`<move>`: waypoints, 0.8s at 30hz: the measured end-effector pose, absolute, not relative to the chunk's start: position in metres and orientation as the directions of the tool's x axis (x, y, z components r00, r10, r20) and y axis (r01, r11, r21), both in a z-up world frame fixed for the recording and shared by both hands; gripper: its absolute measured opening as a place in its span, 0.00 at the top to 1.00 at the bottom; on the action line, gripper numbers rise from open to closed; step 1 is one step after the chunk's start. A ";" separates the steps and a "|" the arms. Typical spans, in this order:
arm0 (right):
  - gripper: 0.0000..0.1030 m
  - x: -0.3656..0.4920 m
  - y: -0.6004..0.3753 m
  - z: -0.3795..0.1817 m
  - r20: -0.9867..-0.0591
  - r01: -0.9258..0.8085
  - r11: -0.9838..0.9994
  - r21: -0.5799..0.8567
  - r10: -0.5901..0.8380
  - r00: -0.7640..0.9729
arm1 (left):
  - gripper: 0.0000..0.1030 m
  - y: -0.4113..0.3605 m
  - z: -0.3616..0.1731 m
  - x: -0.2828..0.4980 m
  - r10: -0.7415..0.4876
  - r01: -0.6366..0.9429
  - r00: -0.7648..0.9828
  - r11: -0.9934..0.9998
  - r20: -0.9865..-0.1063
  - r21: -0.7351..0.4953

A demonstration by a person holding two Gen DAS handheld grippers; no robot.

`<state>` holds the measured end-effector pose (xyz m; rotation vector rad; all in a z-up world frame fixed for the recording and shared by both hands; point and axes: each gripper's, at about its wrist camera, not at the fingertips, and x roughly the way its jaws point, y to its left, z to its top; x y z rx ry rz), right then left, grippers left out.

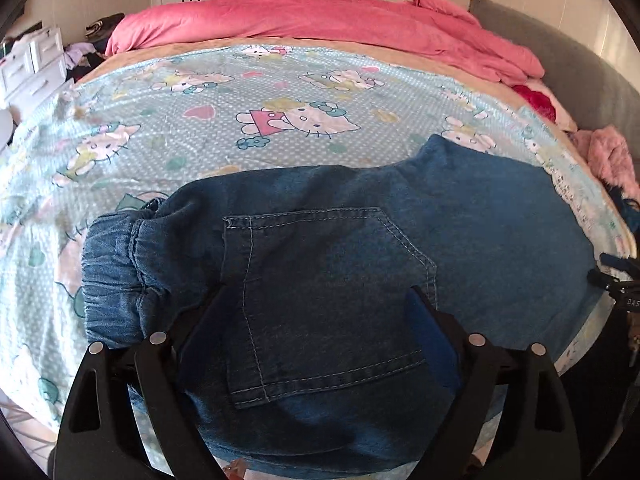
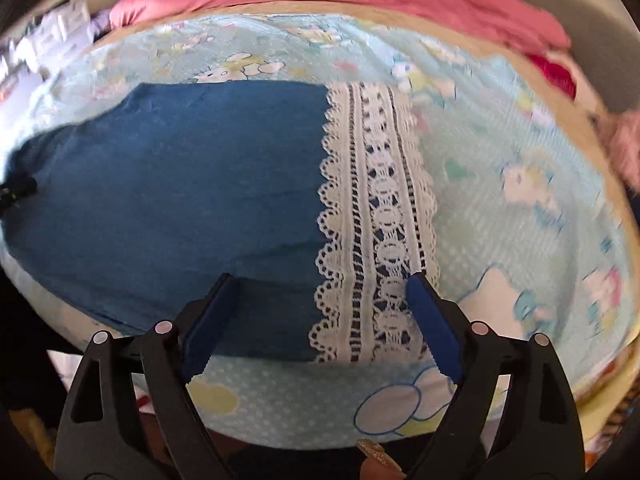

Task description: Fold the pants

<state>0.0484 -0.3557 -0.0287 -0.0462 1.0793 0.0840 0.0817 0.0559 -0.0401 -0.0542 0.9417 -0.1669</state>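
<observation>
Pants (image 1: pixel 340 248): blue denim, lying flat along the near edge of the bed (image 1: pixel 224 136), on the cartoon-print sheet. Elastic waistband (image 1: pixel 116 276) toward the bed's left side; back pocket (image 1: pixel 320 300) faces up. White lace cuff (image 2: pixel 376 216) marks the leg end, toward the bed's right side.

Your left gripper (image 1: pixel 316 312): jaws spread wide above the pocket area, nothing pinched between them; denim shows in the gap.

Your right gripper (image 2: pixel 320 300): jaws likewise wide apart, straddling the seam where denim meets lace, gripping nothing. Whether the pad tips touch the cloth cannot be told.

Right-wrist view is motion-blurred toward its edges.

Pink duvet (image 1: pixel 320 20) is bunched along the far edge of the bed. Grey headboard (image 1: pixel 560 64) stands at the right side. White drawers (image 1: pixel 36 64) stand off the left side.
</observation>
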 end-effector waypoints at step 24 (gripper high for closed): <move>0.14 0.027 -0.312 -0.031 -0.851 -0.141 0.985 0.095 0.154 0.501 | 0.04 -0.039 -0.051 0.042 -0.197 0.351 0.528 0.936 -0.826 0.002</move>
